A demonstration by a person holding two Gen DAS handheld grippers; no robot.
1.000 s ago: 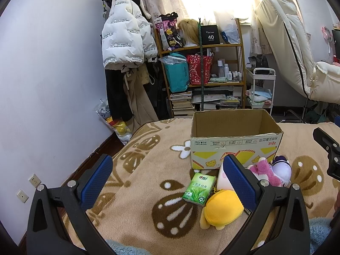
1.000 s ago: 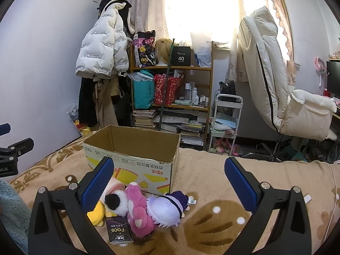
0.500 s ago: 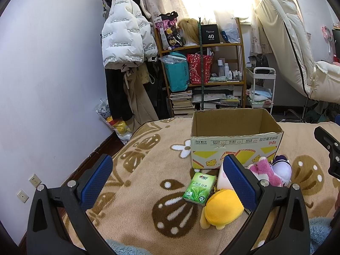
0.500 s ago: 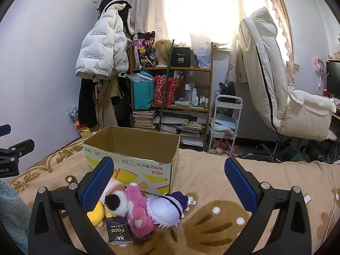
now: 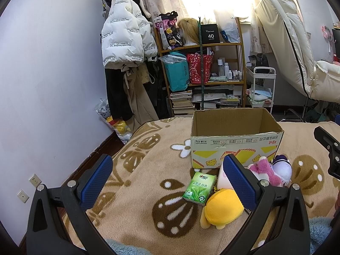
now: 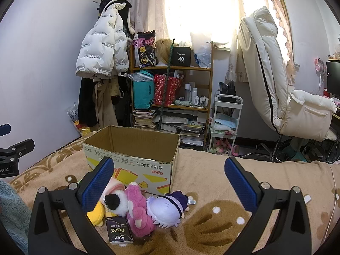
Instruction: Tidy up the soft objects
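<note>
An open cardboard box (image 5: pixel 235 140) stands on the brown patterned blanket; it also shows in the right wrist view (image 6: pixel 131 155). In front of it lie a yellow plush (image 5: pixel 223 208), a pink plush (image 6: pixel 138 210), a purple-and-white plush (image 6: pixel 167 209), a black-and-white plush (image 6: pixel 115 201), a green tissue pack (image 5: pixel 199 188) and a black tissue pack (image 6: pixel 119 232). My left gripper (image 5: pixel 167 184) is open and empty, above the blanket left of the toys. My right gripper (image 6: pixel 167 184) is open and empty, above the plush pile.
The blanket (image 5: pixel 148 180) covers a bed against the wall at left. Beyond the bed stand a cluttered shelf (image 5: pixel 201 74), hanging coats (image 5: pixel 125 36), a white trolley (image 6: pixel 225 123) and a cream recliner chair (image 6: pixel 276 85).
</note>
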